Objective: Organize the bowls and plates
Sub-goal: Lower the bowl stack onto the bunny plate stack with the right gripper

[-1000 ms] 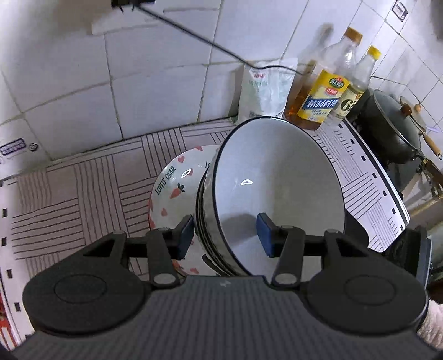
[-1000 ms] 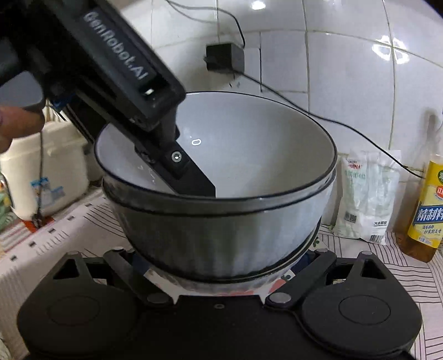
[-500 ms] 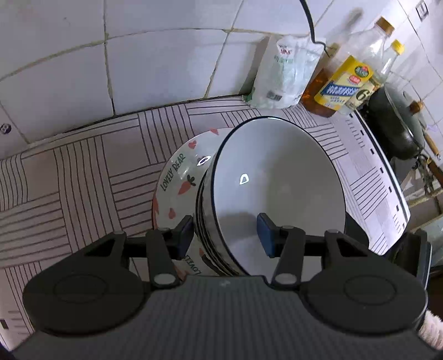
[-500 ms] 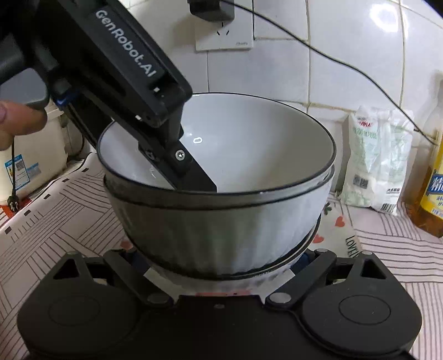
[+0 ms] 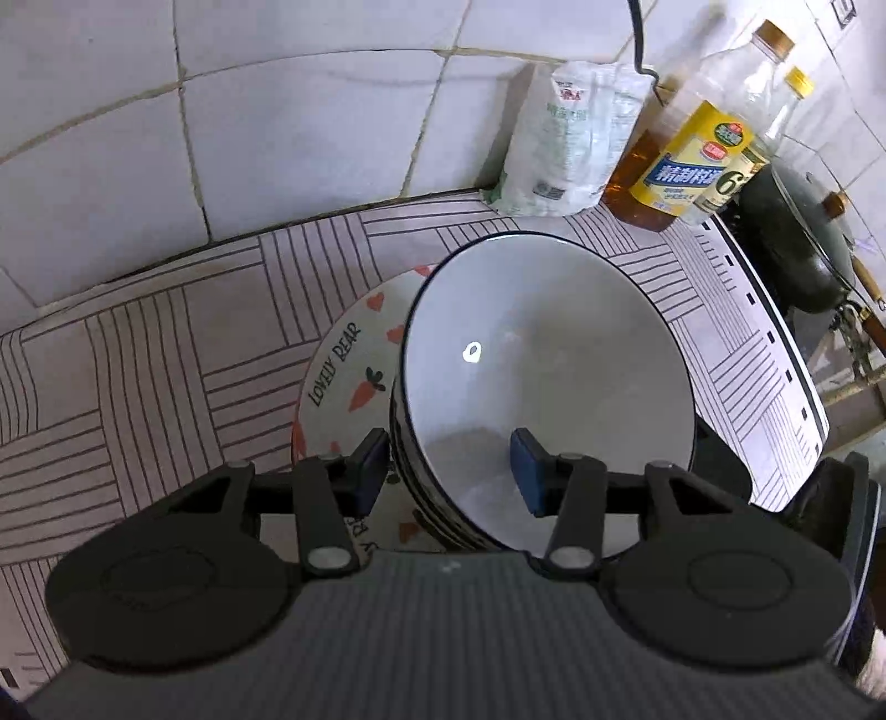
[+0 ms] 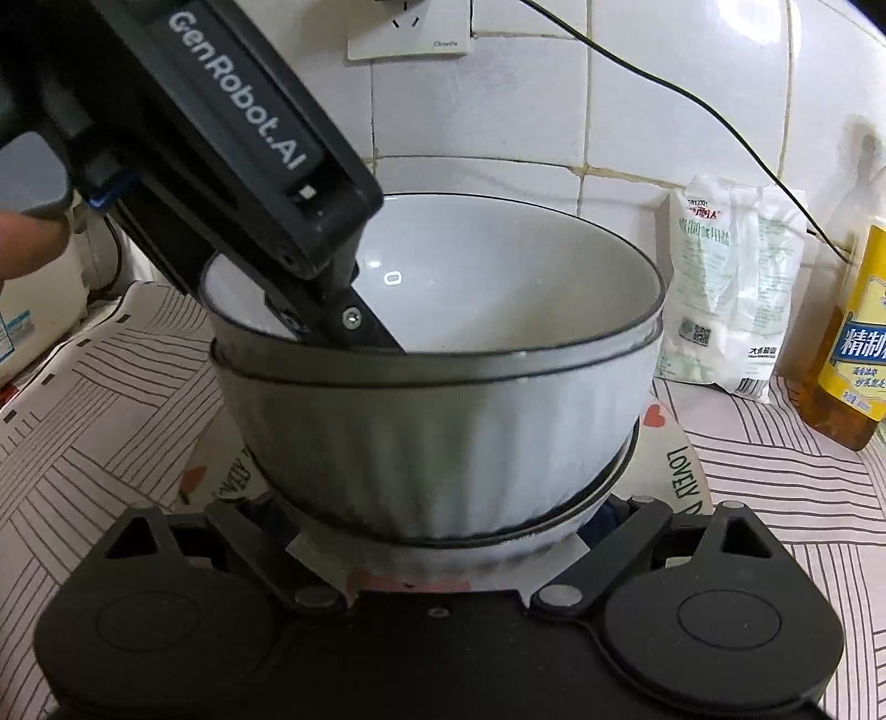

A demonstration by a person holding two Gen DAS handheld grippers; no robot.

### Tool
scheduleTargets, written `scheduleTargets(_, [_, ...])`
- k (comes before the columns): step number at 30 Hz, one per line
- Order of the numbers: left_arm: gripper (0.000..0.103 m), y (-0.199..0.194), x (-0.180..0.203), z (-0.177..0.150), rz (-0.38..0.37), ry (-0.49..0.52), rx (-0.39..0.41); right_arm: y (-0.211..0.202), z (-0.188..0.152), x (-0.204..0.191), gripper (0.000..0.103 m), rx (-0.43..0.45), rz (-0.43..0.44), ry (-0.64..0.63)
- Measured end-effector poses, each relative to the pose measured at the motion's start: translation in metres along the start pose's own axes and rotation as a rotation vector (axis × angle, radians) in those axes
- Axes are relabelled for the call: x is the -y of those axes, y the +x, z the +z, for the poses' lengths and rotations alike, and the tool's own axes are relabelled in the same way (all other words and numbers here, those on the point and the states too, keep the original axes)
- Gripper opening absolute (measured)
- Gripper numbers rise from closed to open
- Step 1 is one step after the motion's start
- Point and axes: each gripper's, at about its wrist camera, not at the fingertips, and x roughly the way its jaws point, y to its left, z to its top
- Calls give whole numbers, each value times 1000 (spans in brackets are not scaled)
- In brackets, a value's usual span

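Note:
A stack of white ribbed bowls with dark rims (image 5: 548,365) (image 6: 443,432) sits on a plate with carrots, hearts and the words "LOVELY BEAR" (image 5: 343,376) (image 6: 684,471). My left gripper (image 5: 448,471) straddles the near wall of the bowl stack, one blue pad (image 5: 526,471) inside the top bowl and one outside; it also shows in the right wrist view (image 6: 332,327). My right gripper (image 6: 437,531) sits low at the plate's near edge, under the bowls; its fingertips are hidden by the bowls and plate.
White salt bag (image 5: 570,138) (image 6: 731,288), oil bottles (image 5: 703,155) (image 6: 853,343) and a dark wok (image 5: 797,243) stand at the back right by the tiled wall. A striped cloth (image 5: 166,343) covers the counter. A wall socket (image 6: 410,27) with a cable is above.
The bowls and plate have come down and further from the camera-side edge toward the back wall, now low over or on the striped counter. Both grippers moved with them, holds unchanged.

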Motion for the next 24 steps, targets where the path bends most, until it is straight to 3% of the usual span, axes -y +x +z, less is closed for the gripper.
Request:
scheduleTargets(8, [48,0,6,0,46,-17,-2,-10,4,-8,98,-77,-53,-21])
scheduleTargets(10, [44,-3,8,1,66,-17,1,-21,4,-7,98,-84,-62,6])
scheduleTargets(17, [48,-27,15,-6,64,-58,79,-66,4,-9,98,-81,-53,15])
scheduleTargets(24, [53,-83,27,-23,54,-80,206,-88,10,5,98,-70,-26,107])
